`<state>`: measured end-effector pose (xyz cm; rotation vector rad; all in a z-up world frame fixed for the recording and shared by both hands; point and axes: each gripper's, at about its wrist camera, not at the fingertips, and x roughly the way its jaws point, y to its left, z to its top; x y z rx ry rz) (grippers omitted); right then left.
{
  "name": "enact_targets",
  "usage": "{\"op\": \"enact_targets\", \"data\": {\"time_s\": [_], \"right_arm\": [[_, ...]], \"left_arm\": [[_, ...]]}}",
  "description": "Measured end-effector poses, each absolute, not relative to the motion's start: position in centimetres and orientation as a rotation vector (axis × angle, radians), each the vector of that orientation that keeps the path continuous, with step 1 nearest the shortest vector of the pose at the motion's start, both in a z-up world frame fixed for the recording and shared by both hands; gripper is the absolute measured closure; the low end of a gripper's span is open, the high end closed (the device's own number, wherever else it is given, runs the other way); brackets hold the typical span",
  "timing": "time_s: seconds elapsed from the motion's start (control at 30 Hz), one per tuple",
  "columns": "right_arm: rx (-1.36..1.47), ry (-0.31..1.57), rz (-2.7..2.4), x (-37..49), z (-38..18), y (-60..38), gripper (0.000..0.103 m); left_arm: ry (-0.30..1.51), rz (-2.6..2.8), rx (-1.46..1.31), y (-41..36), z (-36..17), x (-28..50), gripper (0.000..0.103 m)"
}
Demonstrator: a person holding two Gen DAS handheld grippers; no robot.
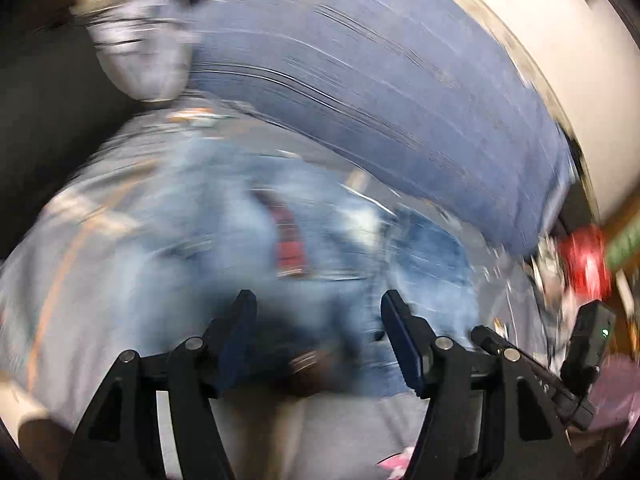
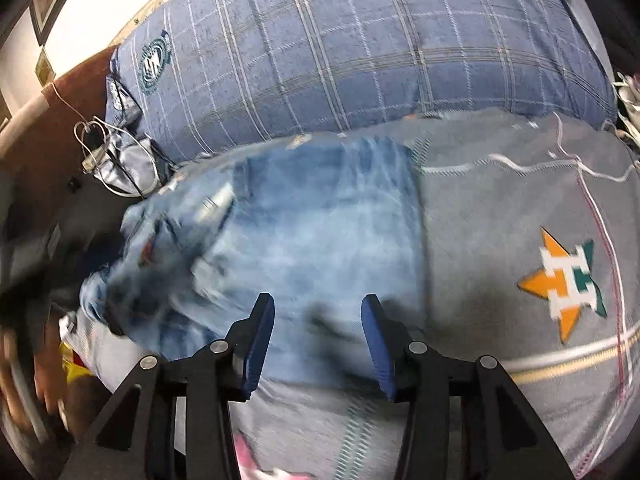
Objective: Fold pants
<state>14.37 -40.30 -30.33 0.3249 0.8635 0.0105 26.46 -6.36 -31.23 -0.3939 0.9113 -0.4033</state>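
Note:
The light blue jeans point(image 2: 320, 232) lie bunched on a grey blanket point(image 2: 500, 208), their crumpled end toward the left of the right wrist view. My right gripper point(image 2: 318, 312) hovers over the near part of the jeans, open, with only cloth seen behind the gap. The left wrist view is heavily blurred. In it the jeans point(image 1: 248, 240) fill the middle, with a red patch point(image 1: 290, 240) on them. My left gripper point(image 1: 316, 308) stands open over the jeans with nothing pinched between its blue pads.
A blue plaid pillow point(image 2: 340, 48) lies behind the jeans. The blanket bears an orange and green star logo point(image 2: 564, 284). White cords and a wire hanger point(image 2: 96, 144) lie at the left edge. A red object point(image 1: 584, 260) sits at the right.

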Motion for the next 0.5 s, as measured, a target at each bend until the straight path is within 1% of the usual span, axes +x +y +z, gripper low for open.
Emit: {"op": "enact_targets", "data": {"time_s": [0.1,0.13,0.17,0.2,0.23,0.33,0.5], "right_arm": [[0.351,0.905,0.079,16.9,-32.1,-37.2,0.053],[0.348,0.926,0.085,17.8,-32.9,-36.5,0.051],[0.336,0.963,0.084,18.6,-34.0,-35.6,0.048],[0.322,1.020,0.080,19.5,-35.4,-34.9,0.038],[0.272,1.007,0.064,19.8,-35.4,-34.2,0.038],[0.165,1.093,0.064,20.5,-33.8,-32.6,0.037],[-0.006,1.030,0.128,21.9,-26.7,-28.6,0.037]], "left_arm": [[0.915,-0.307,-0.530,-0.8,-32.0,26.3,0.039],[0.918,-0.273,-0.566,0.3,-32.1,26.3,0.039],[0.916,-0.248,-0.597,1.5,-32.3,26.2,0.039],[0.911,-0.234,-0.617,2.5,-32.5,25.9,0.039],[0.906,-0.219,-0.634,3.3,-32.7,25.7,0.038],[0.895,-0.184,-0.680,4.7,-33.7,25.5,0.031],[0.942,-0.224,-0.800,4.4,-37.1,26.1,0.030]]}}
